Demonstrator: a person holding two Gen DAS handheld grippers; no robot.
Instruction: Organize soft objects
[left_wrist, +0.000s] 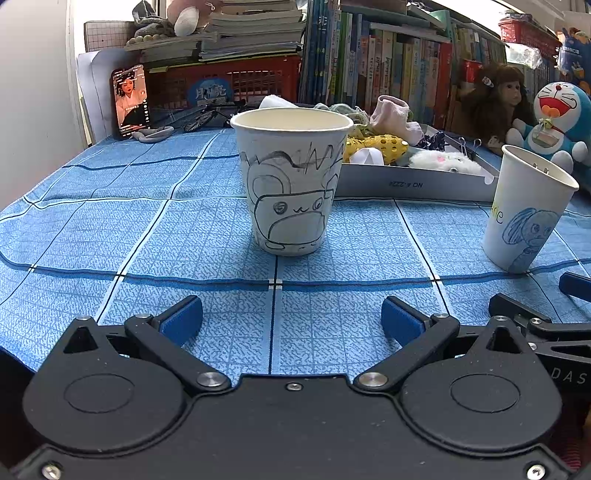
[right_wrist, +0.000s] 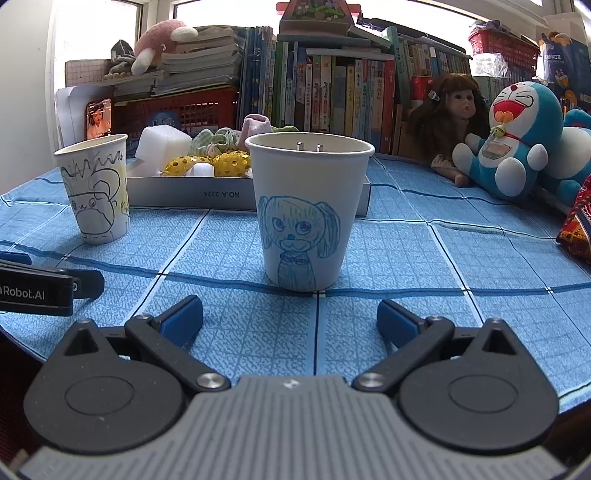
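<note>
A grey shallow box (left_wrist: 413, 184) (right_wrist: 177, 194) at the back of the table holds soft items: a yellow dotted piece (left_wrist: 384, 146) (right_wrist: 229, 164), a pink sock (left_wrist: 395, 112), a white fluffy toy (left_wrist: 447, 162), a white foam block (right_wrist: 162, 146). In front of it stand two paper cups, one with a black drawing (left_wrist: 291, 181) (right_wrist: 96, 188) and one with a blue dog drawing (left_wrist: 528, 208) (right_wrist: 306, 214). My left gripper (left_wrist: 291, 321) is open, facing the black-drawn cup. My right gripper (right_wrist: 290, 319) is open, facing the blue-drawn cup. Neither holds anything.
A blue checked cloth (left_wrist: 147, 236) covers the table. A doll (right_wrist: 450, 114) and a blue cat plush (right_wrist: 517, 136) sit at the right. Books (right_wrist: 332, 92), a red basket (left_wrist: 229, 85) and a phone (left_wrist: 131, 99) line the back. A patterned red item (right_wrist: 580, 229) lies far right.
</note>
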